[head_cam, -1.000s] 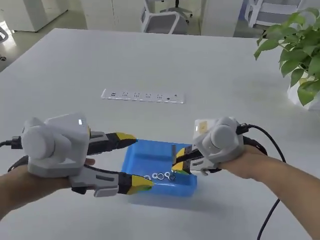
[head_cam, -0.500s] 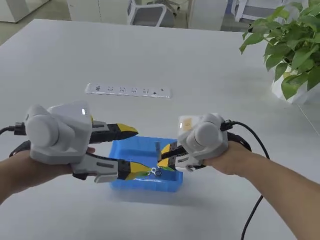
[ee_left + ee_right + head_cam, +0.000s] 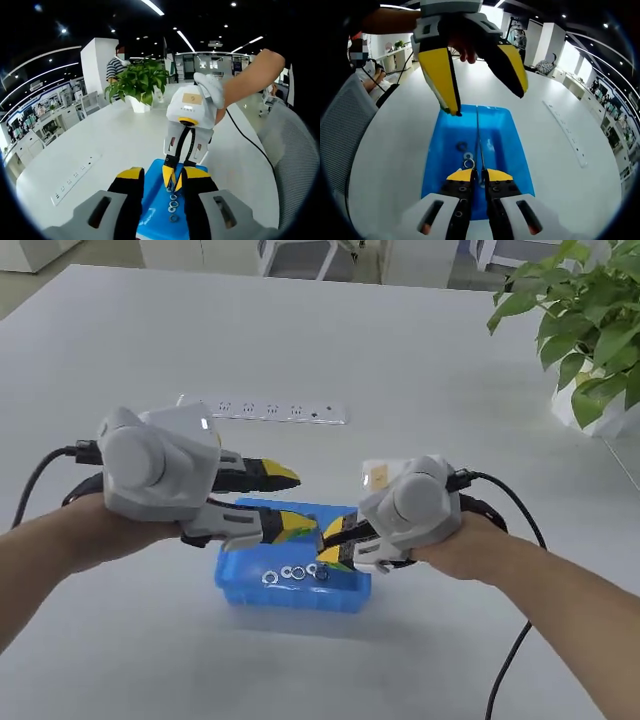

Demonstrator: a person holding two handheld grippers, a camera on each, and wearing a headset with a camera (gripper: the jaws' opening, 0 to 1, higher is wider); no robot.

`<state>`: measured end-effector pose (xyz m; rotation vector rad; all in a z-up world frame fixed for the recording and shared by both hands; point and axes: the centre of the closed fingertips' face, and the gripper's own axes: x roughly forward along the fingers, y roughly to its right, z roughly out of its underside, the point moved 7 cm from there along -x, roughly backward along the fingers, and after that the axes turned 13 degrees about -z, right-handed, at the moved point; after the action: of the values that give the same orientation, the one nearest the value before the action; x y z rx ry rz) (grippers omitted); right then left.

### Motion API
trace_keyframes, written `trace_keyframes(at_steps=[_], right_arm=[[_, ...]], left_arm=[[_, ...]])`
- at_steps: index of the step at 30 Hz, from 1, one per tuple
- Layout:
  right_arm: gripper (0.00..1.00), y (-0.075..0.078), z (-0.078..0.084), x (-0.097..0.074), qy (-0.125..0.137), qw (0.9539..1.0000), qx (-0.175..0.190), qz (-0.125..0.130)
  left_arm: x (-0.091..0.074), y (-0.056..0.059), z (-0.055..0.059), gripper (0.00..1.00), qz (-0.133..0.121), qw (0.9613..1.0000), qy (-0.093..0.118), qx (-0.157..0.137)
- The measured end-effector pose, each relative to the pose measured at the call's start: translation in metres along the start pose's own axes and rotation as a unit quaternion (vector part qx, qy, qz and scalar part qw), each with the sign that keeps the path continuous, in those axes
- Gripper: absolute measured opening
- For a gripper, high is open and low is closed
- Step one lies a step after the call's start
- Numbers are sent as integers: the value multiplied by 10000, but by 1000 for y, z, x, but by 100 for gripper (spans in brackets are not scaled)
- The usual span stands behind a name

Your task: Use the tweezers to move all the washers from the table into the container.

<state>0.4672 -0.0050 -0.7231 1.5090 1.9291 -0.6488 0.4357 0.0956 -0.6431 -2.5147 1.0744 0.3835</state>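
The tweezers (image 3: pixel 477 135) are pinched between the pressed-together jaws of the right gripper (image 3: pixel 479 175), above the floor of the blue container (image 3: pixel 440 150). A short row of washers (image 3: pixel 468 159) lies on that floor just beside them, near the front wall in the head view. The left gripper (image 3: pixel 300 502) hangs over the container's far side with its jaws spread wide. In the right gripper view one of its yellow tips sits close to the tweezers' point. On the white table (image 3: pixel 400 360) a power strip (image 3: pixel 262 410) lies beyond the container, and a potted plant (image 3: pixel 590 310) stands well apart to the right. Half a second ago the left gripper's lower jaw covered the washers; now it sits higher and the row shows plainly. The tweezers run straight out from the right jaws along the container's long axis, pointing at the left gripper.
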Motion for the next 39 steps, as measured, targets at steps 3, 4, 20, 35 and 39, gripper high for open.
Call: trace_keyframes(at_steps=[3,4,20,35,39], right_arm=[[9,0,-1,1,-28,10000,-25,-7],[9,1,-1,2,-33,10000,-37,-12],[9,1,0,2,11,10000,-28,-8],[9,0,-1,1,23,10000,-33,-21],[10,1,-2,2,-9,10000,-40,-55]], left_arm=[[3,1,0,31,27,10000,-9,21],[4,1,0,30,43,10000,-7,47],[7,6,6,21,408,9990,-139,115],[9,10,11,7,559,9977,-158,356],[9,10,10,6,590,9973,-165,399]])
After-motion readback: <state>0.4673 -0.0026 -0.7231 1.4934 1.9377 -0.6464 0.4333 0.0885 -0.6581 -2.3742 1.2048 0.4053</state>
